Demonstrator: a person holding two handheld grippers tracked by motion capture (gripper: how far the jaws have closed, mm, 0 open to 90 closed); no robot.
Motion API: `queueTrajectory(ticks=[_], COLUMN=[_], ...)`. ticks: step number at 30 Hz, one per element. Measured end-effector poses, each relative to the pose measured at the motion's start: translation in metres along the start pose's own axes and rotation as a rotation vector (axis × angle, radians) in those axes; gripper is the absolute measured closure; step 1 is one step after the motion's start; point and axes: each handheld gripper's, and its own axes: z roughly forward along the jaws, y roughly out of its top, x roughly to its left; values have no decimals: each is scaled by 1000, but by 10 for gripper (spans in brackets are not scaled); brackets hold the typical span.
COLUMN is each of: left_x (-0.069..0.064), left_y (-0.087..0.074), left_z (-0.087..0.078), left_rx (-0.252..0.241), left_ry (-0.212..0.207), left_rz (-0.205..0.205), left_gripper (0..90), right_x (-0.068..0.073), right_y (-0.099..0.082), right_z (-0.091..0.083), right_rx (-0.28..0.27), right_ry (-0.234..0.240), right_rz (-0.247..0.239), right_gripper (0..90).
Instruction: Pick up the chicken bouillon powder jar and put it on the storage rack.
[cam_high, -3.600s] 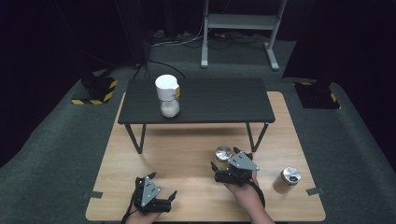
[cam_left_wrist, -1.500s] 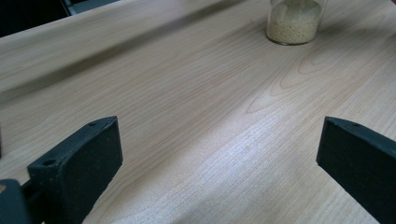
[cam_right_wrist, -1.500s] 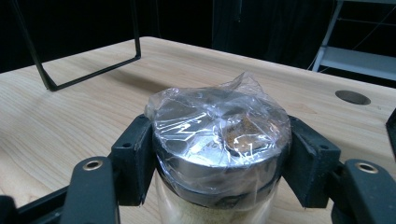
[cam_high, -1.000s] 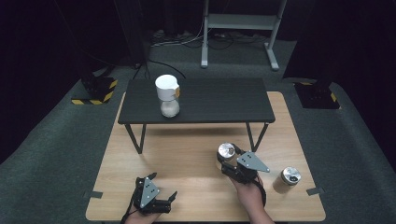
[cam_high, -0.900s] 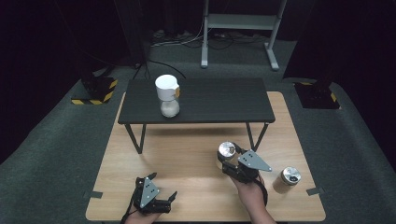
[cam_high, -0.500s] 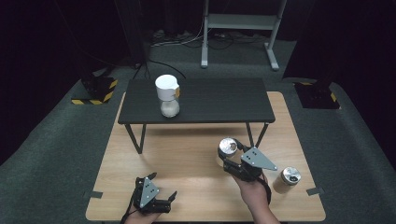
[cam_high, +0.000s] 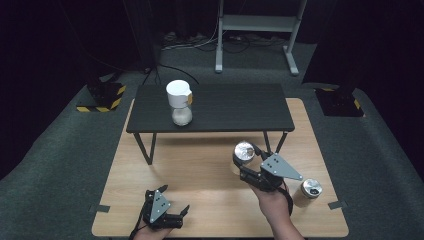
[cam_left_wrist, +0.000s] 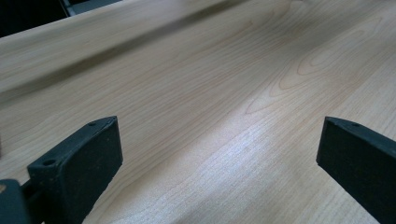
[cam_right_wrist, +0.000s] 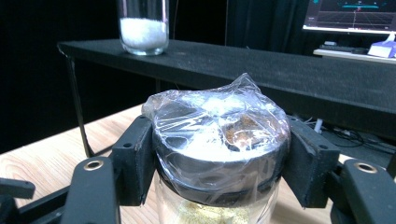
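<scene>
High view: The right gripper holds a jar by its cap, jaws clamped on both sides. The jar is above the wooden board, just in front of the black bench, and appears clear of the board surface. Compared with the frames from the preceding seconds, the jar has moved slightly forward and toward the bench, and the gripper has turned with it. This indicates that the lift is complete and the transfer is under way; the likely destination is the bench top. A second jar stands on the board to the right, apart from the hand. A glass with a white cup on top stands on the bench. The left gripper rests at the near edge of the board, unchanged in position.

Left gripper view: Both jaws stand wide apart with nothing but bare board between them.

Right gripper view: The jaws press on opposite sides of the dark cap, which is covered in clear plastic wrap. Yellowish granules show in the jar body below. The bench edge lies ahead and higher.
</scene>
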Motion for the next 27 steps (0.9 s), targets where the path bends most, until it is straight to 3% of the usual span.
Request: queueTrajectory(ticks=[27], left_x=[1], left_y=[0], left_z=[0], left_rx=[-1], left_ry=[-6], left_rz=[-2], left_gripper=[5], right_x=[2], right_y=[36], right_z=[5], right_rx=[-63], right_ry=[15], right_rz=[-9], right_gripper=[346])
